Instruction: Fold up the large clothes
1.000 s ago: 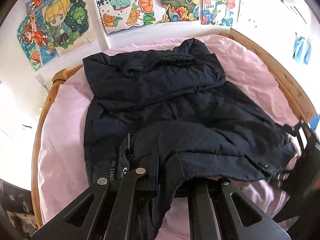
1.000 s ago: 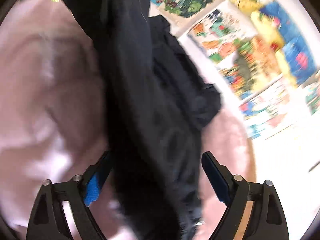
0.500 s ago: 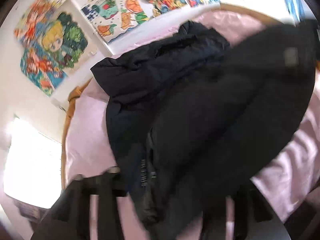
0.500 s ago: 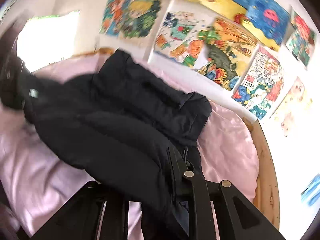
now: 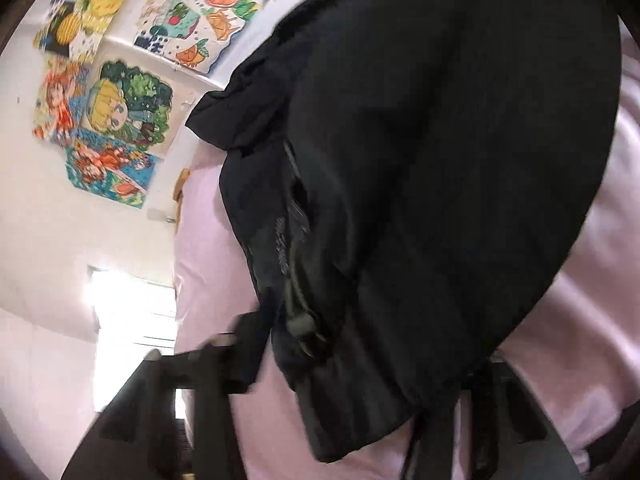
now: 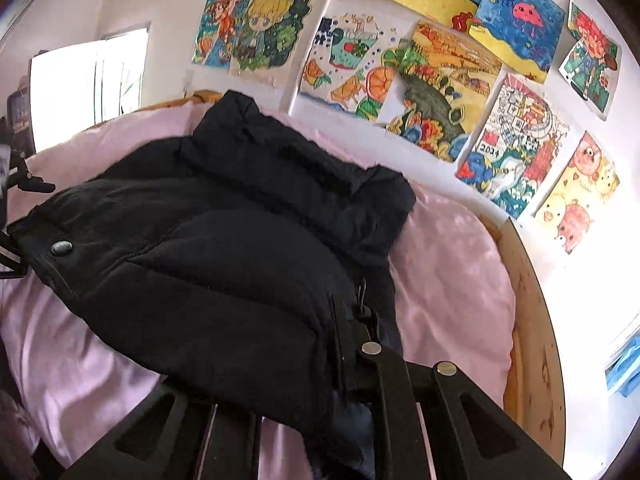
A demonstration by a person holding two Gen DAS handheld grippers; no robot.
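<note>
Pink sheet (image 6: 452,280) covers the bed in front of me, w/ a wooden bed frame (image 6: 536,320) curving along its right edge. Kids' drawings (image 6: 440,80) fill the white wall behind; bright window (image 6: 88,84) at far left.

place: home, child's bedroom | bed: wooden frame (image 6: 532,320) with pink sheet (image 6: 452,280) | wall: white, covered in colourful hand-drawn pictures (image 6: 436,92), cartoon figures, fruit, sea creatures, one marked 2024 | light: bright window (image 6: 88,80) at left | also: puffy black jacket (image 6: 224,240) on bed
</note>
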